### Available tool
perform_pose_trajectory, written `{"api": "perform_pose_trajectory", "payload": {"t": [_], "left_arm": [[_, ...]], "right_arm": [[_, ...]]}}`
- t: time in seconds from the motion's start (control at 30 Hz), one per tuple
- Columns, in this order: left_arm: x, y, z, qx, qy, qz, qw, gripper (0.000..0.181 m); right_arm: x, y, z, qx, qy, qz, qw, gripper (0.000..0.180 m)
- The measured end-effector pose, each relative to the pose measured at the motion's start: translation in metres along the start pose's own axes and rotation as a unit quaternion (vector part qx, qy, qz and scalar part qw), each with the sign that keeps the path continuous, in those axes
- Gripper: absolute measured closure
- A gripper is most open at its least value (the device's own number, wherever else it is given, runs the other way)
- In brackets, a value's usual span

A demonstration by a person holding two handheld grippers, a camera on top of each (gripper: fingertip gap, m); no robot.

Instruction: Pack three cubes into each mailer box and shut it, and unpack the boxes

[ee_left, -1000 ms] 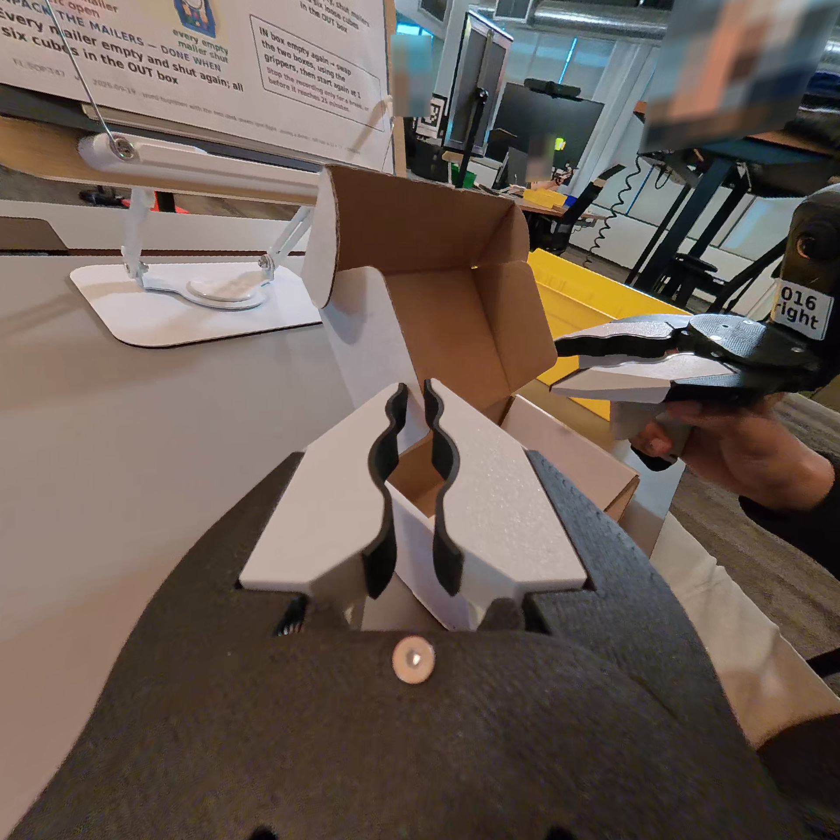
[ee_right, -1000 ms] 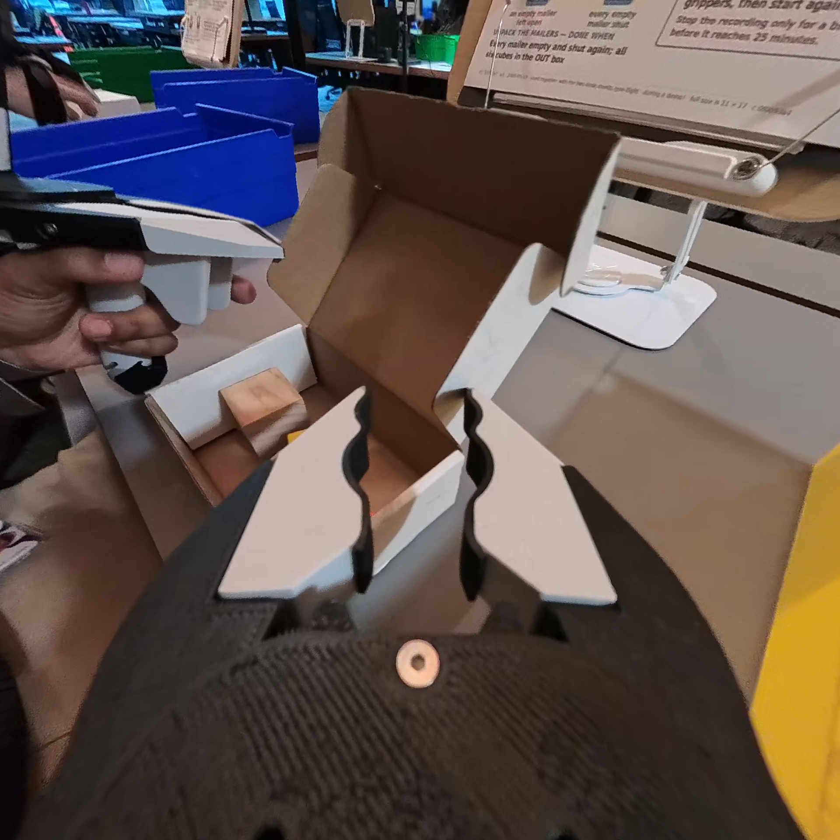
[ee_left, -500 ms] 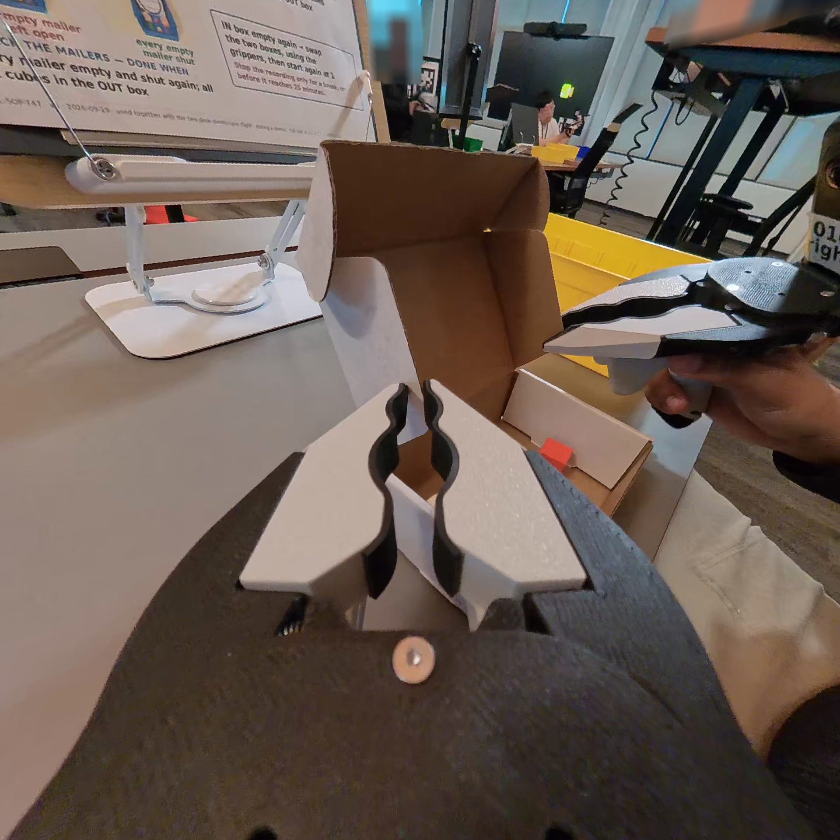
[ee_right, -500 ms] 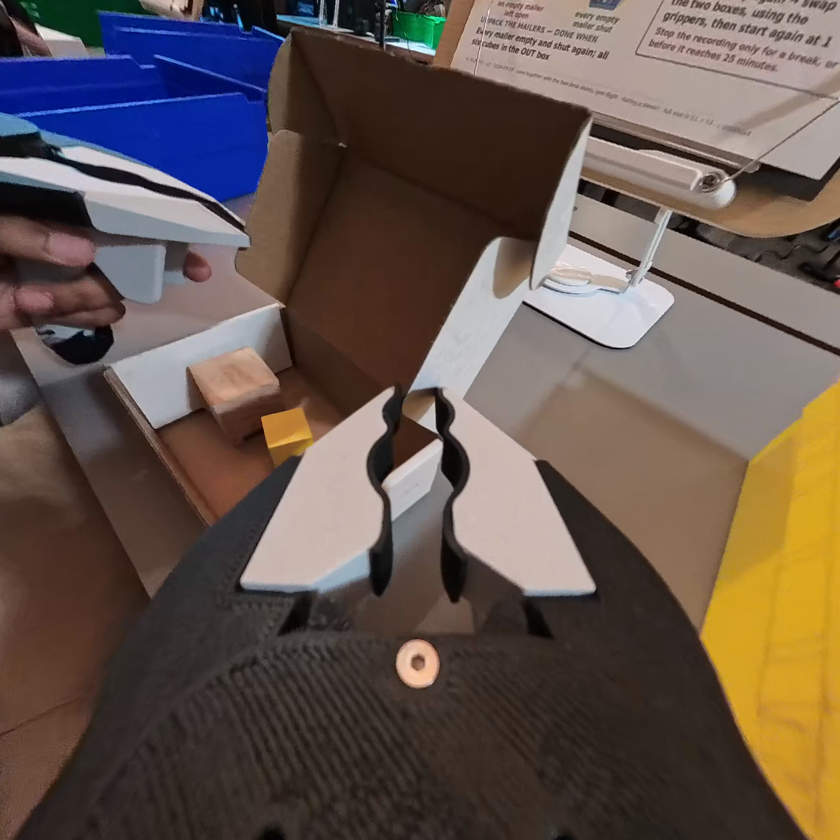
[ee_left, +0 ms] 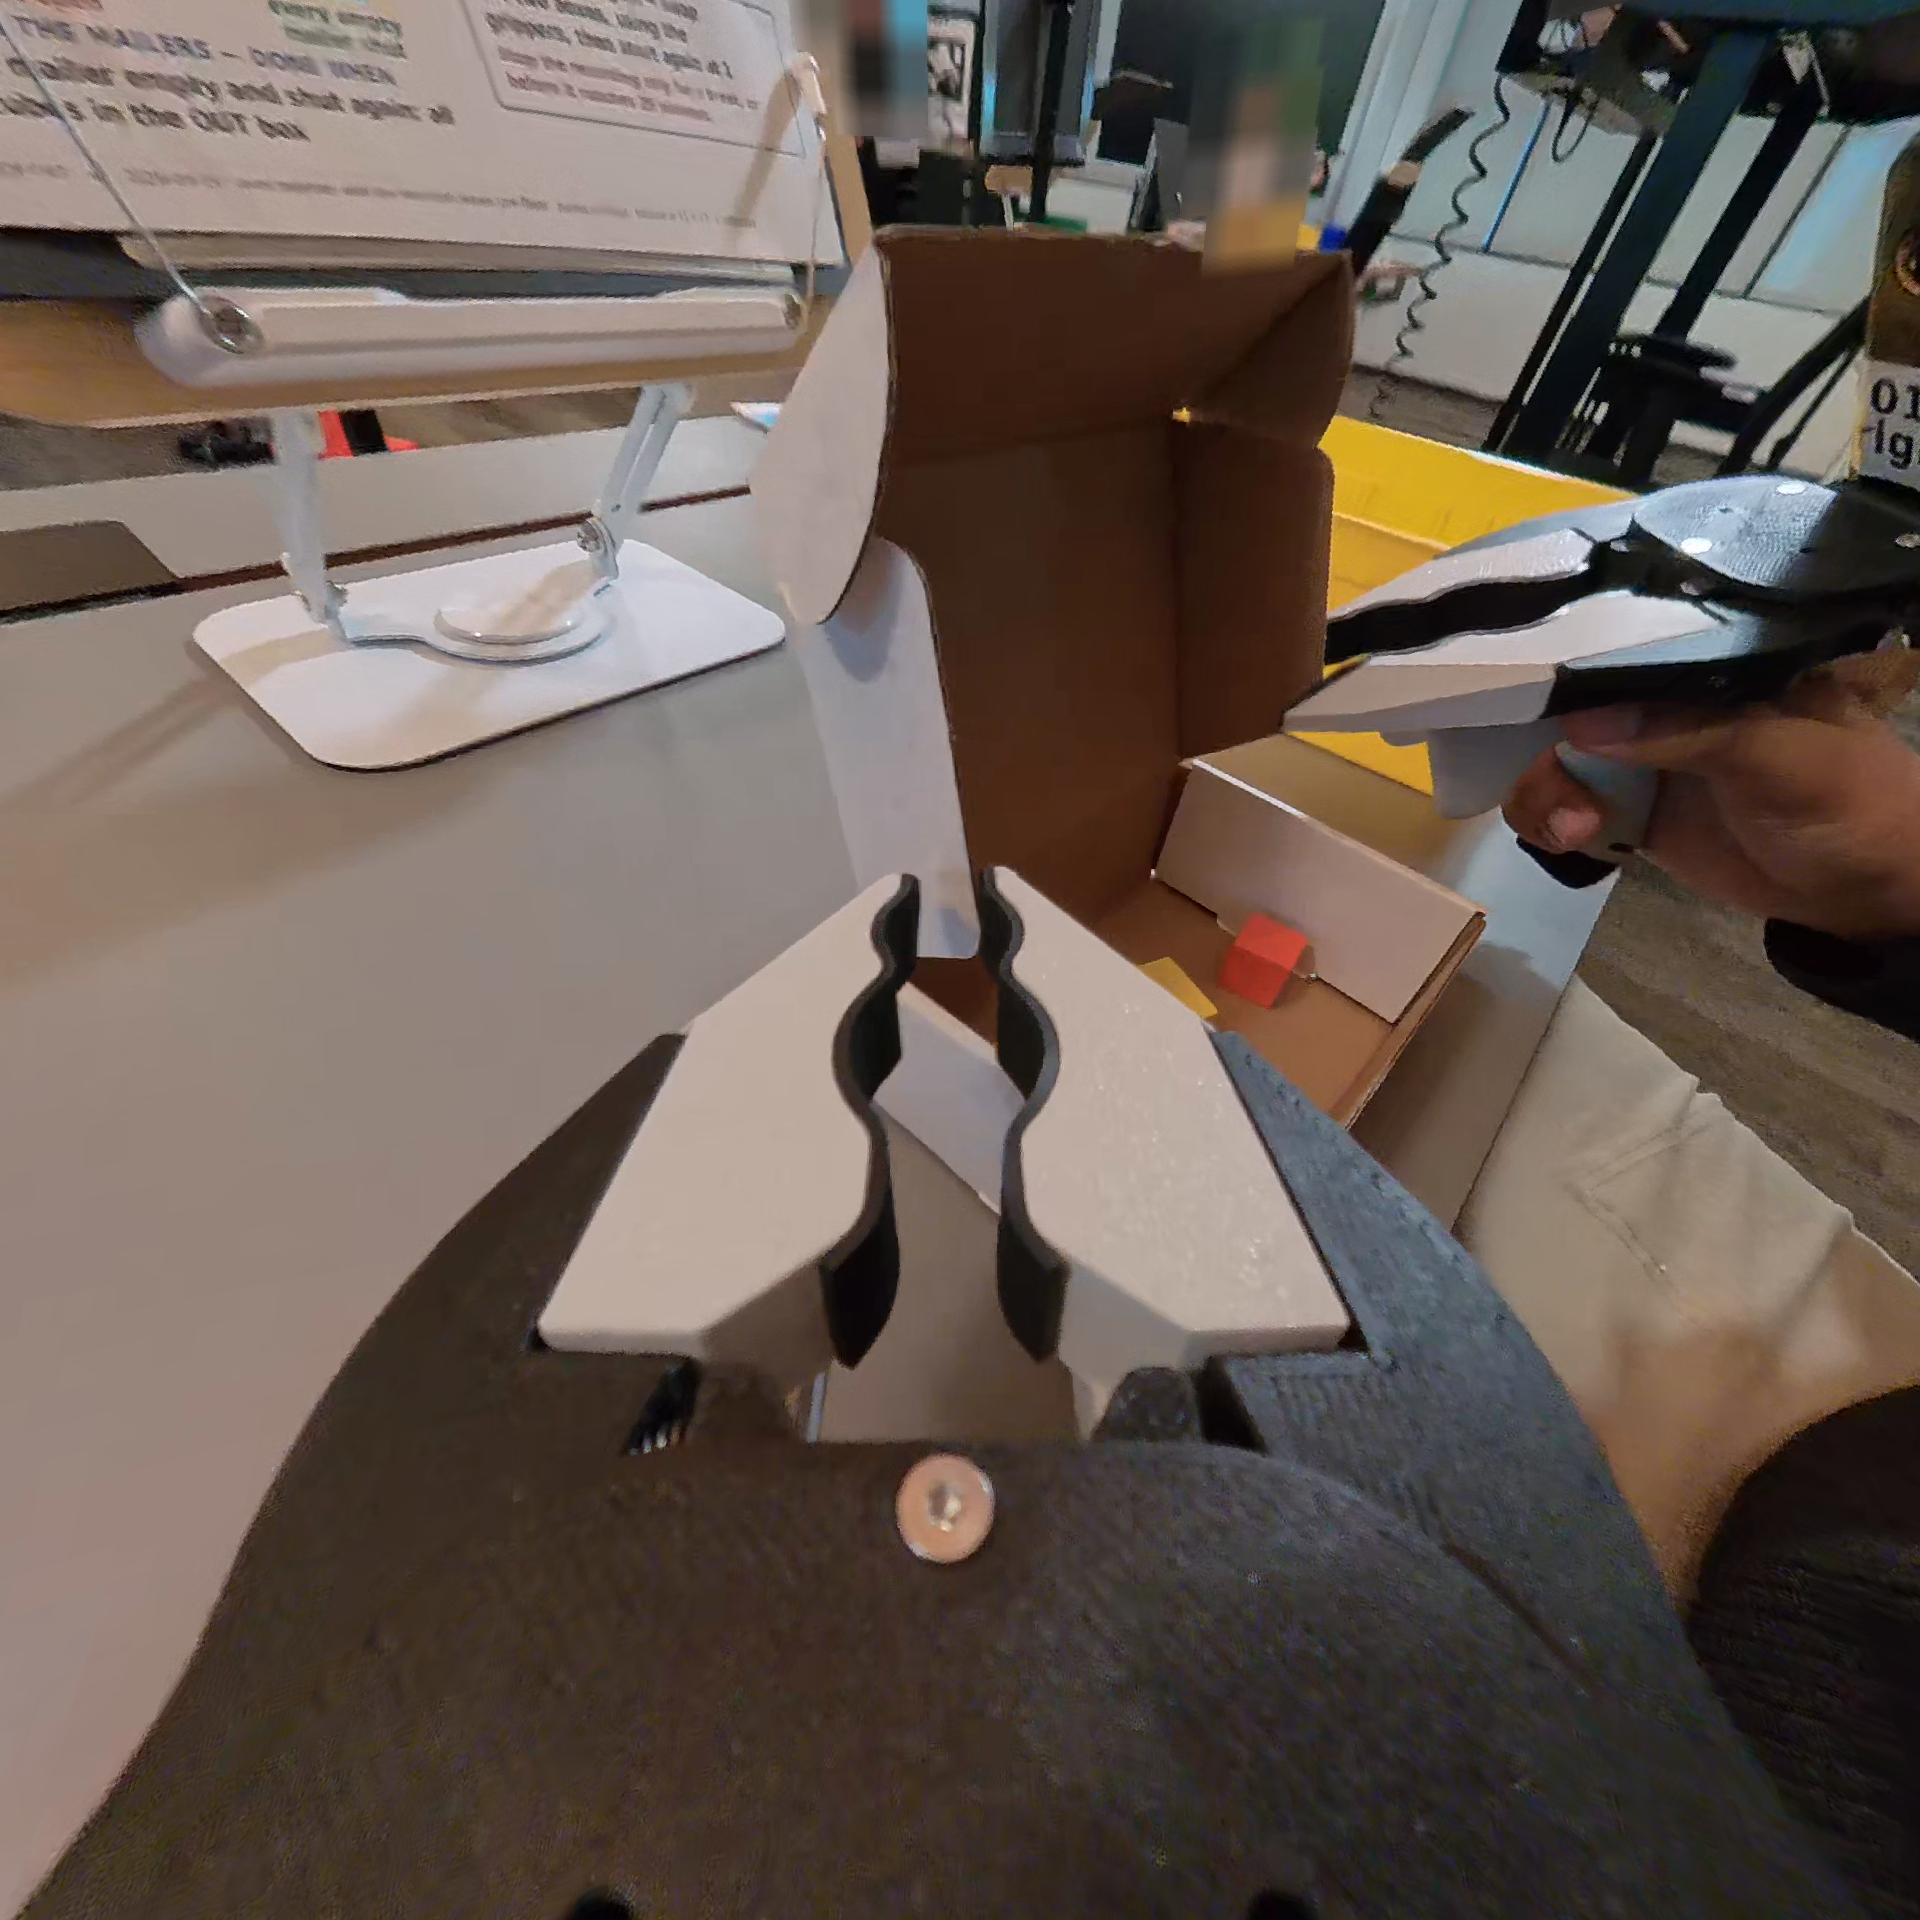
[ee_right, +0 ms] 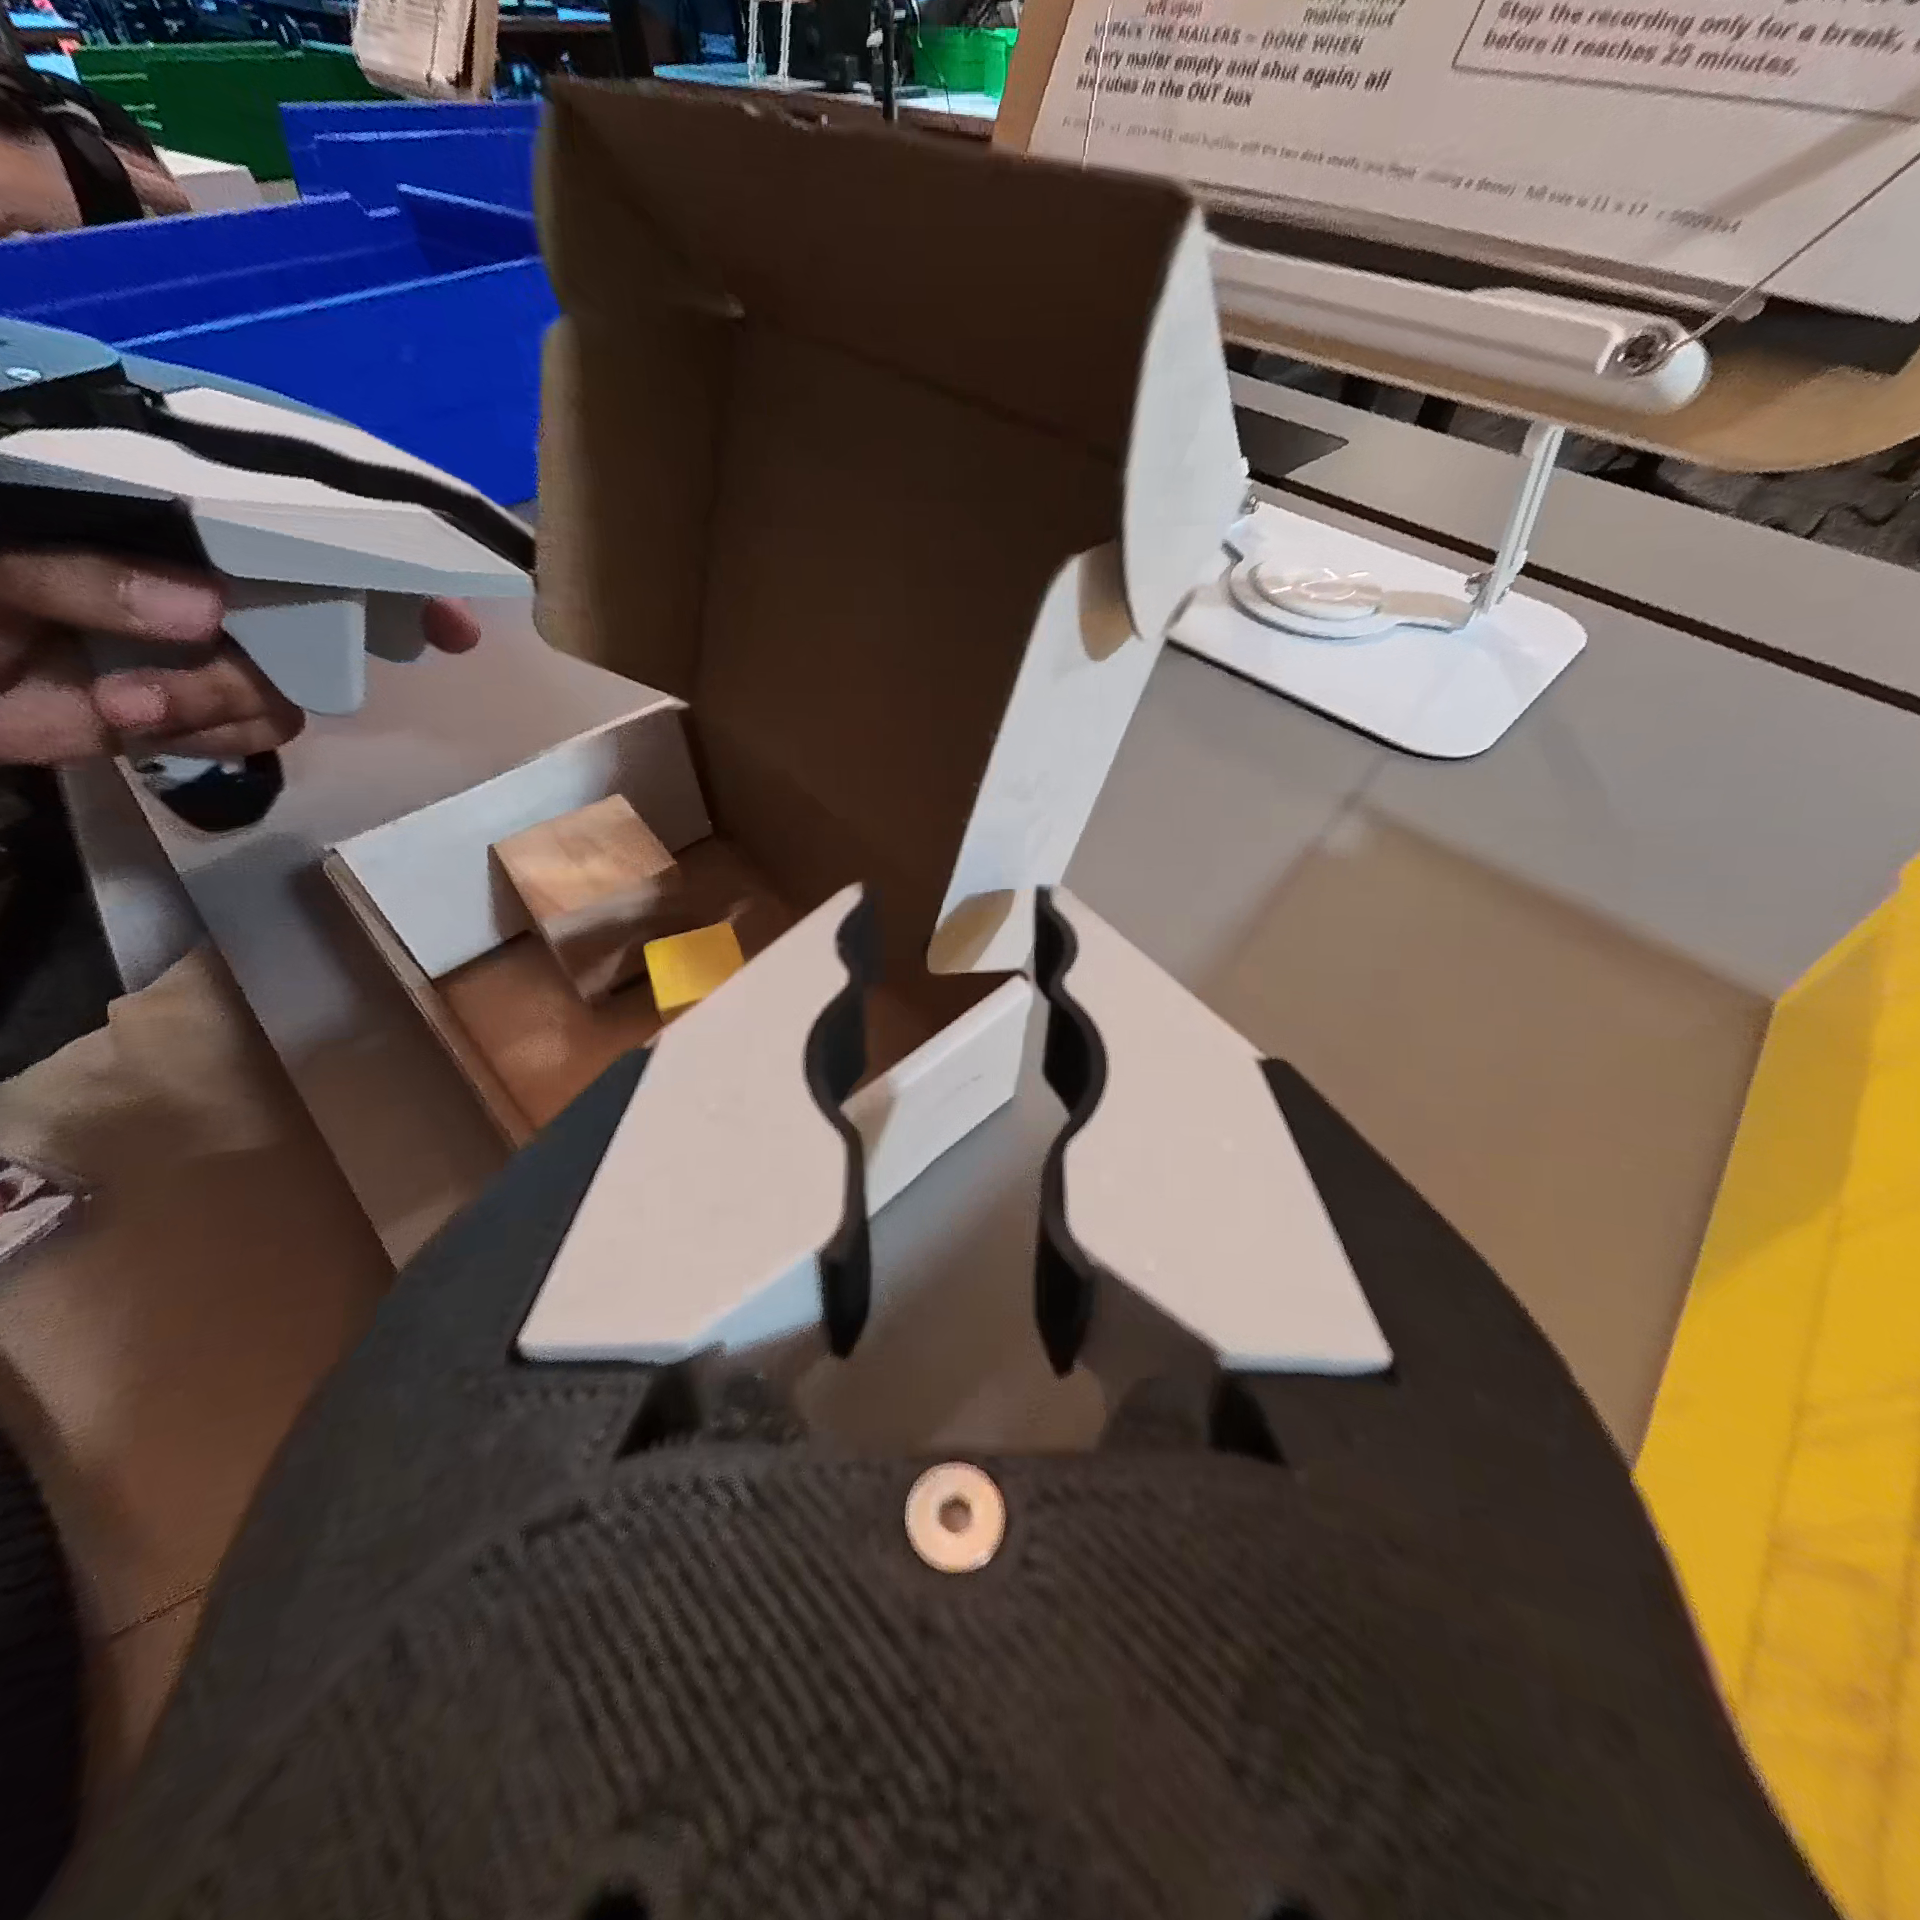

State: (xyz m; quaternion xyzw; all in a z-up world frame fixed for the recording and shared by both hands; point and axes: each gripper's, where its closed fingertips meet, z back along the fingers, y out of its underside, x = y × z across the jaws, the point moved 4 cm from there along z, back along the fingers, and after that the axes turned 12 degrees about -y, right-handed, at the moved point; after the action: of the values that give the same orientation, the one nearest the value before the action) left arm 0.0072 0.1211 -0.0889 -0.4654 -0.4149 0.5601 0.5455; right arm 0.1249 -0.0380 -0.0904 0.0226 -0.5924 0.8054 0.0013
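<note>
A corrugated cardboard mailer box (ee_left: 1049, 582) stands open on the smooth grey desk (ee_left: 312, 987), near its front edge. Its outside is white, its inside raw brown, and its lid is raised upright with a rounded side flap folded outward. Inside the shallow tray lie three cubes: a matte red cube (ee_left: 1260, 958) against the white inner wall, a yellow cube (ee_right: 691, 966) and a larger bare wooden cube (ee_right: 587, 883) showing grain, tipped against the opposite wall.

The left tongs (ee_left: 945, 904) have white wedge-shaped fingers lined with wavy black pads (a fuzzy black housing fills the lower view). Their jaws stand a narrow gap apart and hold nothing, pointing at the near white wall of the box. The right tongs (ee_right: 951, 914) are of the same build, parted somewhat wider, also empty, aimed at the box corner below the lid's side flap. In the left wrist view they appear from the side, gripped by a hand (ee_left: 1704, 800) beside the lid.

Behind the box a white metal stand (ee_left: 488, 644) with a flat rounded base carries a printed sheet (ee_left: 395, 114). A glossy yellow plastic bin (ee_right: 1818, 1351) sits to the right, and blue plastic bins (ee_right: 343, 301) to the left.
</note>
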Motion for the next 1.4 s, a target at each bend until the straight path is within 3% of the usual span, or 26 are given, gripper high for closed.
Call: {"api": "perform_pose_trajectory", "payload": {"t": [0.13,0.37,0.73,1.17,1.4], "left_arm": [[0.004,-0.011,-0.003,-0.050,-0.001,0.031,0.998,0.156],[-0.010,-0.002,-0.025,-0.028,-0.007,-0.009,1.000,0.151],[-0.009,0.003,-0.014,-0.007,-0.005,0.002,1.000,0.175],[-0.011,0.008,-0.009,0.029,0.016,-0.017,0.999,0.175],[-0.017,0.016,-0.005,0.052,0.012,-0.058,0.997,0.176]], "right_arm": [[-0.002,-0.006,-0.005,-0.018,0.009,0.019,1.000,0.137],[-0.006,-0.005,-0.021,0.005,0.028,0.042,0.999,0.139],[0.003,-0.003,-0.007,0.010,0.017,0.055,0.998,0.158],[0.005,0.001,-0.001,0.029,0.007,0.054,0.998,0.167],[0.011,0.012,0.003,0.042,-0.014,0.001,0.999,0.169]]}}
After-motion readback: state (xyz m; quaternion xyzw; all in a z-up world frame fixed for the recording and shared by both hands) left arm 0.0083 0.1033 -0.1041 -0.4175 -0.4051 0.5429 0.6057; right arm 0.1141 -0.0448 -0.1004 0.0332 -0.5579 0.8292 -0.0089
